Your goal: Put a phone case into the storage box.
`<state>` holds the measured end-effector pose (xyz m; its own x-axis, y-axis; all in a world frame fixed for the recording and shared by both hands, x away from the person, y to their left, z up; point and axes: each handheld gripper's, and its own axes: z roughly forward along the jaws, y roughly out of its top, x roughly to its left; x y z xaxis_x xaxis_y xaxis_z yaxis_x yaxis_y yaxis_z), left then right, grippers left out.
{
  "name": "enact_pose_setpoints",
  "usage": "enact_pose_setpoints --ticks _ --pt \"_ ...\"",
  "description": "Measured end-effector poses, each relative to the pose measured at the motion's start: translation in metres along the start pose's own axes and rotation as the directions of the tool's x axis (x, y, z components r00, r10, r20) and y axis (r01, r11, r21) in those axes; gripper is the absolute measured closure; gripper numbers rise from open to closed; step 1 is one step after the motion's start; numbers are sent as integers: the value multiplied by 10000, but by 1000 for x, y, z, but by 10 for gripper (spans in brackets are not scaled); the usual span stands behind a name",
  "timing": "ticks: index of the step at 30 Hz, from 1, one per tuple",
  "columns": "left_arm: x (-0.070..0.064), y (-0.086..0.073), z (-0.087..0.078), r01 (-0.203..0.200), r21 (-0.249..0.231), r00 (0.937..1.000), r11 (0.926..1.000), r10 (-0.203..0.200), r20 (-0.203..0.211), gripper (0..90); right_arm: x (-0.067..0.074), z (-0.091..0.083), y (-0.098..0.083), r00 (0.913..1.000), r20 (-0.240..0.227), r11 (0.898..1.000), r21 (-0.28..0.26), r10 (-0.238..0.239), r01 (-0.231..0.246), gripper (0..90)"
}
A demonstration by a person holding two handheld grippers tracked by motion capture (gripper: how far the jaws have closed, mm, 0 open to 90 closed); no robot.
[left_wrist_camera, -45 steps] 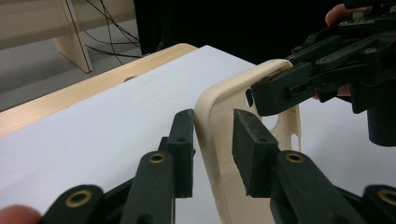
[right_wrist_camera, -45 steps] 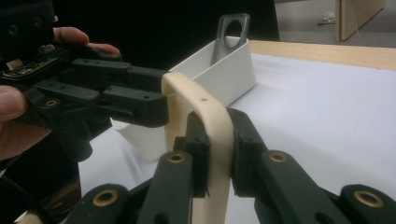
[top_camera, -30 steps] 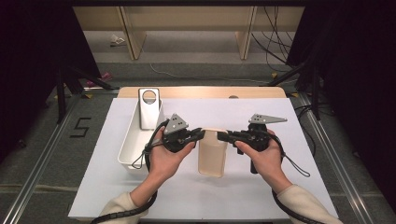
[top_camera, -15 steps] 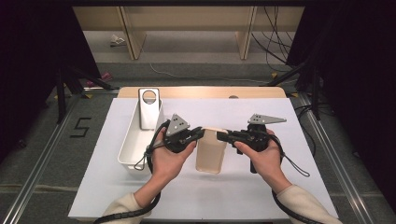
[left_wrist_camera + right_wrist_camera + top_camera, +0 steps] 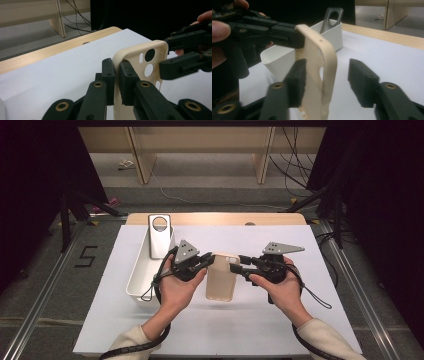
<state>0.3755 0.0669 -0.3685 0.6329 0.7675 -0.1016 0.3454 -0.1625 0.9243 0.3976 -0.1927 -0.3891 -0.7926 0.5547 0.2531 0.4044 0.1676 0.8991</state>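
Cream case [image 5: 221, 281] sits at frame centre, raised off the table [image 5: 260, 320]. Left gripper [image 5: 117, 75] is clamped on its rim, evidently to steady it. Right gripper [image 5: 325, 75] stands wide apart, straddling the opposite edge, apparently ready to take over.

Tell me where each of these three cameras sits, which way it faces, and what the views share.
High view: above the person's side, looking forward and down on the table; both forearms and hands enter from below.
Left gripper view: rides the left tongs, shut on the phone case; right tongs beyond.
Right gripper view: rides the right tongs, open around the case, facing the white bin.
All share the case.
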Motion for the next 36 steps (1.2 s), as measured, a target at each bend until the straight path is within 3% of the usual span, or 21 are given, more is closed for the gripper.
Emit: enact_pose_setpoints --ticks 4,6,11,26,36 --pt "5 2 -3 33 -102 9999 9999 -34 -130 833 0 3 -1 9994 -203 9996 -45 -286 285 298" --pt "7 3 -5 24 -152 9998 9999 -27 -175 833 -1 3 -1 9992 -295 9996 -75 -280 278 277" --pt "11 6 -8 56 -296 9996 9995 -64 -275 833 -2 1 -3 9987 -417 9996 -112 -276 272 262" --pt "21 13 -19 166 -591 9988 9981 -193 -449 833 -7 -7 -9 9994 -164 9995 99 -308 310 229" --pt "28 18 -26 144 -796 9983 9967 -189 -555 833 -14 -21 -18 9981 370 9980 413 -485 470 181"
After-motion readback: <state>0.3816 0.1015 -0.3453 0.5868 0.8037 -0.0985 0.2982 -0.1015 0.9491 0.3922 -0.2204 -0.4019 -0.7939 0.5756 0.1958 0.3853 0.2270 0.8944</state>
